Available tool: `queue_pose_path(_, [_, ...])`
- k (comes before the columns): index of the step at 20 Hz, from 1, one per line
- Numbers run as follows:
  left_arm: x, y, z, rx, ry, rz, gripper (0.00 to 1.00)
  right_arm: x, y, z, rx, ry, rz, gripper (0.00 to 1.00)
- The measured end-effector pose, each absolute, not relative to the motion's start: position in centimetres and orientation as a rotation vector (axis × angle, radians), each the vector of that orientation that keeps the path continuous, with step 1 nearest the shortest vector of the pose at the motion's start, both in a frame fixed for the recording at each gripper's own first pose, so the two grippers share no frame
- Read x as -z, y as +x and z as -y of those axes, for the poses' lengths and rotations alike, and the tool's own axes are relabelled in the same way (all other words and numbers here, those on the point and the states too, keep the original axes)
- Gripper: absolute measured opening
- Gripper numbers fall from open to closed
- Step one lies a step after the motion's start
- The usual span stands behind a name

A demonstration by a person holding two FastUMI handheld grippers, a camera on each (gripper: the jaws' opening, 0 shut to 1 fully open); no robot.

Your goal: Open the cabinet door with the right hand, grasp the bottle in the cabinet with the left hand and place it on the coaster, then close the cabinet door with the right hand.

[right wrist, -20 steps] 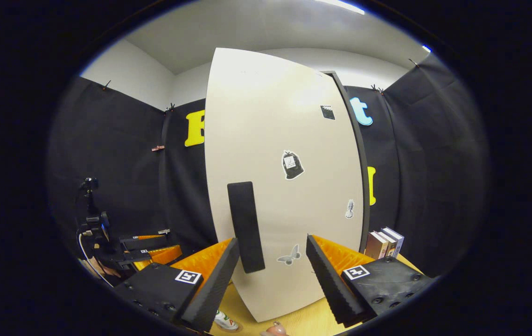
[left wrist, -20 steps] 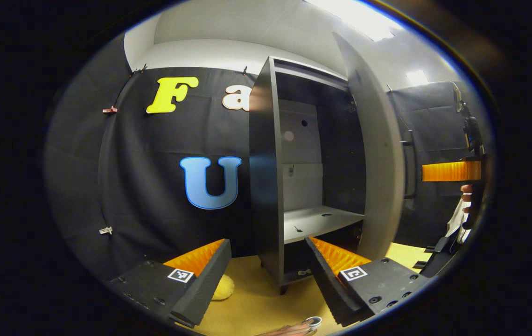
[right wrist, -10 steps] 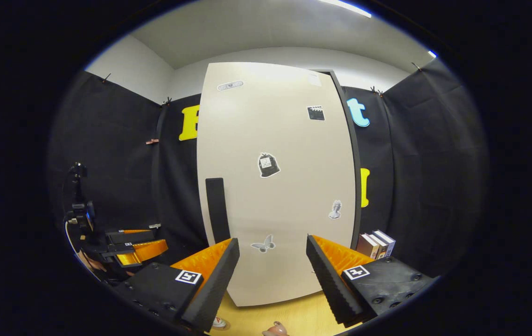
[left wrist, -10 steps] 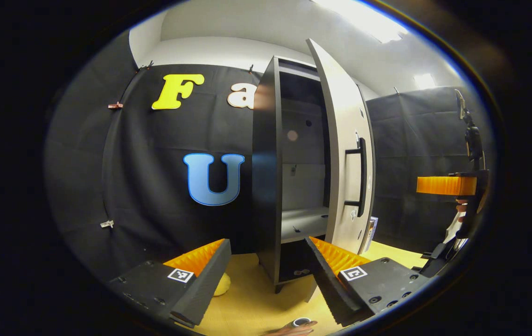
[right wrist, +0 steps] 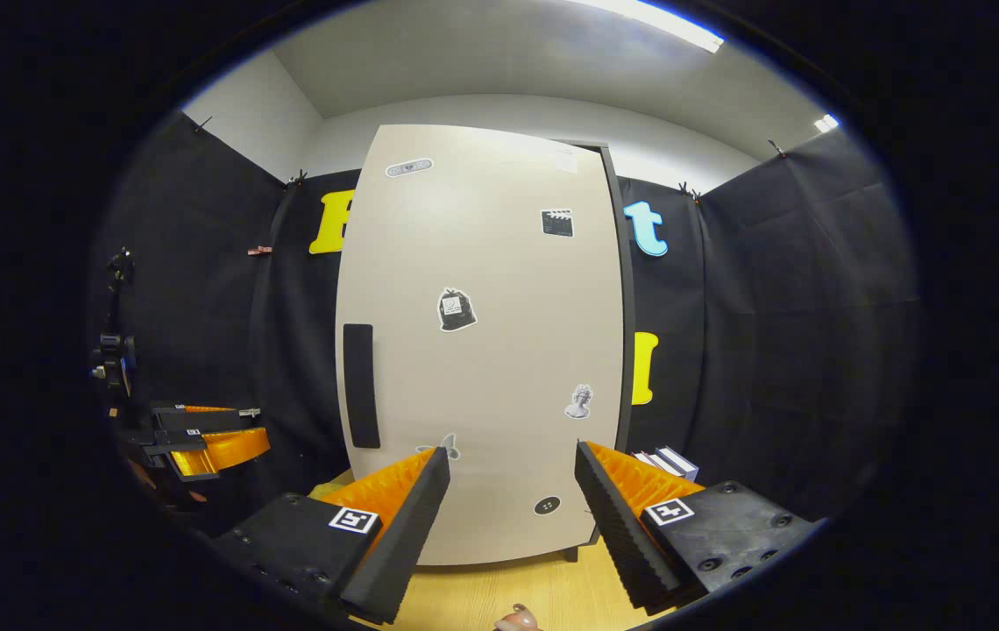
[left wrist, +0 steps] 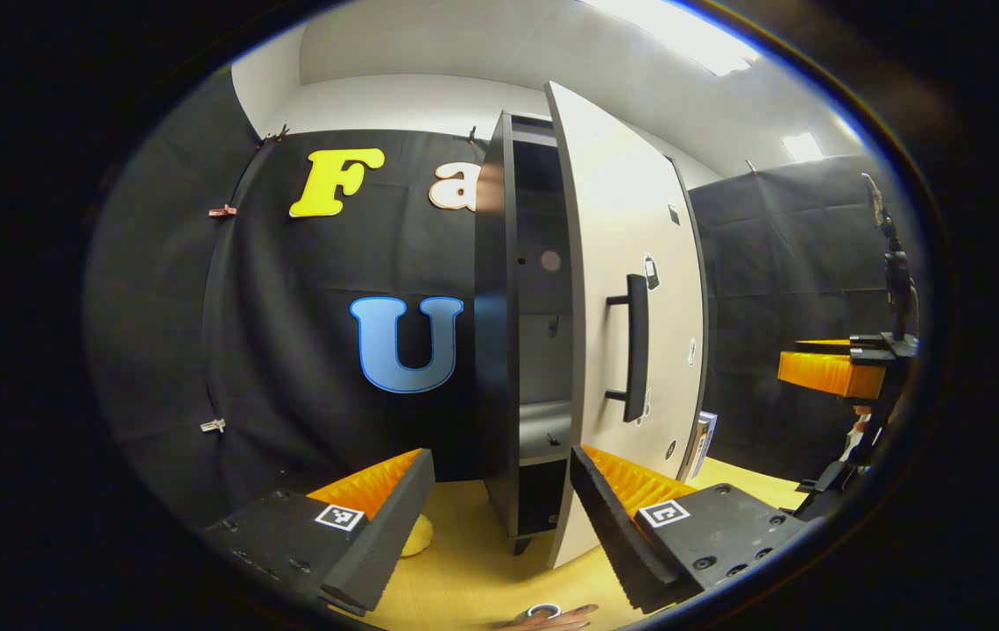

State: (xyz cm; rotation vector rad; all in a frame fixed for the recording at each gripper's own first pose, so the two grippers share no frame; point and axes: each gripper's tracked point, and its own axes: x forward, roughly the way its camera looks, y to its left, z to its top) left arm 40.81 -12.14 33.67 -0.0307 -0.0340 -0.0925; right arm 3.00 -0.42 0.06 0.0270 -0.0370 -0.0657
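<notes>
Pale cabinet door (right wrist: 482, 350) nearly shut, seen face-on from the right gripper view, dark handle (right wrist: 360, 386) at nine o'clock on it, stickers scattered over the panel. From the left gripper view, a narrow dark slot between door edge (left wrist: 571, 350) and cabinet side (left wrist: 496, 333), shelf edge visible inside. Right gripper (right wrist: 513, 504) spread wide, holding nothing, well apart from the door. Left gripper (left wrist: 499, 513) likewise spread, holding nothing, bare wooden tabletop (left wrist: 473, 561) between its fingers and the cabinet foot. Bottle cap (left wrist: 543, 611) at six o'clock in the left gripper view, low by the rim. Books (right wrist: 666, 460) just beside the cabinet at four o'clock.
</notes>
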Motion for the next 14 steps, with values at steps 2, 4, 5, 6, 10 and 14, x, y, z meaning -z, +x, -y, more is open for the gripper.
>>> queue_pose_path(2, [-34.0,40.6,12.7,0.085,-0.033,0.035,0.98,0.0,2.5,0.6,0.075,0.02,0.042,0.94])
queue_pose_path(4, [-34.4,40.6,13.1,0.083,-0.026,0.046,0.98,0.0,2.4,0.7,0.081,0.014,0.04,0.94])
queue_pose_path(5, [-34.7,40.5,13.5,0.089,-0.026,0.057,0.98,-0.1,2.4,0.8,0.083,0.017,0.039,0.94])
queue_pose_path(6, [-35.1,40.4,14.0,0.1,-0.029,0.066,0.98,0.0,2.3,0.7,0.082,0.019,0.04,0.93])
queue_pose_path(10, [-35.8,40.3,14.4,0.099,-0.027,0.081,0.98,-0.1,2.0,1.2,0.093,0.022,0.042,0.9])
queue_pose_path(14, [-36.1,40.4,14.9,0.096,-0.02,0.087,0.98,-0.2,1.9,1.4,0.101,0.022,0.044,0.9])
